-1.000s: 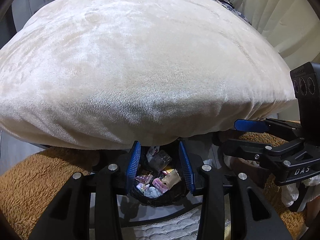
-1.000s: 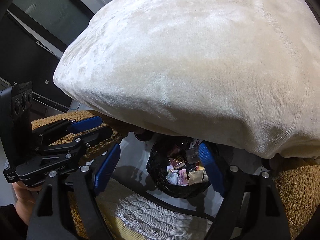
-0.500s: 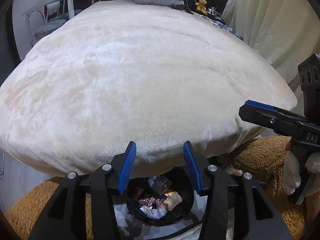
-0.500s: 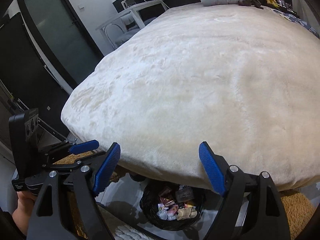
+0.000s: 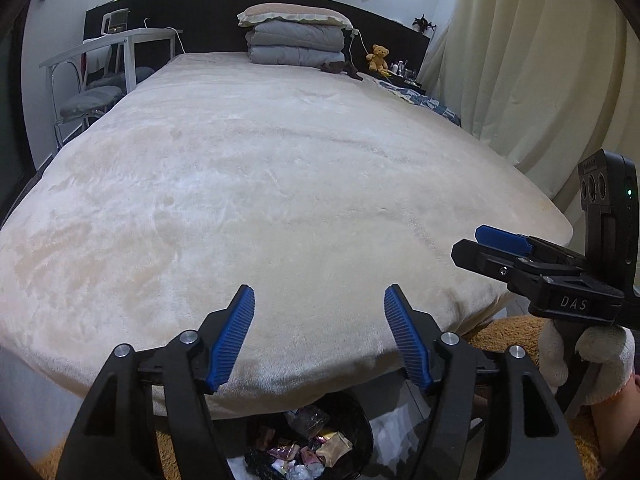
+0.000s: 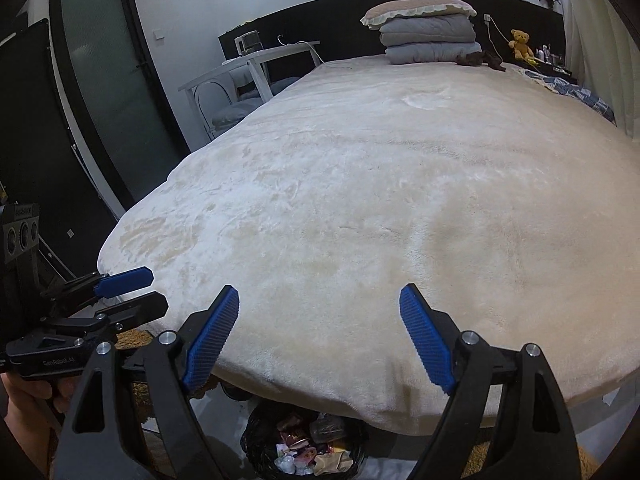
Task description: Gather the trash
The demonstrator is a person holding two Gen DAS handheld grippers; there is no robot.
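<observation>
A black-lined trash bin (image 5: 362,426) full of wrappers (image 5: 308,450) stands on the floor at the foot of the bed; it also shows in the right wrist view (image 6: 256,428). My left gripper (image 5: 319,334) is open and empty, raised above the bin and facing the bed. My right gripper (image 6: 318,336) is open and empty, at a similar height. Each gripper shows from the side in the other's view, the right one (image 5: 516,252) and the left one (image 6: 124,292). No loose trash shows on the bed.
A wide bed with a cream plush blanket (image 5: 260,184) fills both views. Folded grey quilts and a pillow (image 5: 296,40) lie at the headboard, with a teddy bear (image 5: 378,56) beside them. A white table and chairs (image 5: 104,68) stand left, curtains (image 5: 540,80) right. A brown rug (image 5: 500,332) covers the floor.
Both grippers have risen and tilted up from the bin, so the bed top and headboard now show. The bin has slid to the bottom edge. The jaws stayed open.
</observation>
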